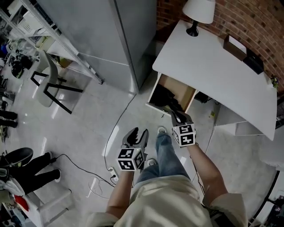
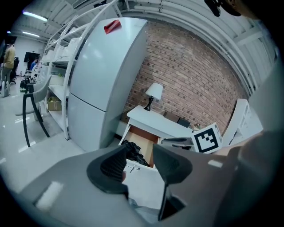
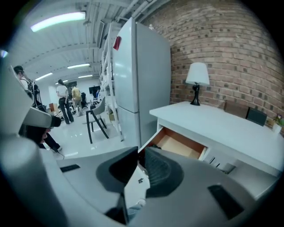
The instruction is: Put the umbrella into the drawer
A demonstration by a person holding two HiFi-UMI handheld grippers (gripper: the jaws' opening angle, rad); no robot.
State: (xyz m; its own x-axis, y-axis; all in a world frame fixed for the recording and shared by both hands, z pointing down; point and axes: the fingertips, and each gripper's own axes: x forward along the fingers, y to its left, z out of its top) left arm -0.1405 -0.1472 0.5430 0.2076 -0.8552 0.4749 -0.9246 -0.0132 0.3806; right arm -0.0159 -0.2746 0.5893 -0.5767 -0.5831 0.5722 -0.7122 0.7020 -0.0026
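Left gripper (image 1: 136,133) (image 2: 140,153): jaws apart with a clear gap, nothing between them. Hovers over pale floor (image 1: 88,128), short of the desk, beside the wearer's jeans-clad leg (image 1: 166,153).

Right gripper (image 1: 177,116) (image 3: 141,155): jaws drawn almost together, only a thin slit between the pads, empty. Sits just in front of the open drawer (image 1: 188,99) (image 2: 142,137) (image 3: 179,144), at its near corner, pointing toward it and slightly down.

Umbrella (image 1: 171,98) (image 2: 133,148): black, folded, lying inside the drawer toward its front; touched by neither gripper. Wooden drawer floor bare behind it.

Drawer pulled out from under white desk (image 1: 208,62). On the desk top: white-shaded lamp (image 1: 199,11) (image 3: 196,80) at the far corner, dark boxes (image 1: 244,53) along the brick wall (image 1: 257,17).

Left of desk: tall grey fridge (image 1: 88,26) (image 3: 142,66), then a chair (image 1: 46,80) with black legs. Black cable (image 1: 115,133) trailing across the floor to a white power strip (image 1: 113,173) near the wearer's feet.
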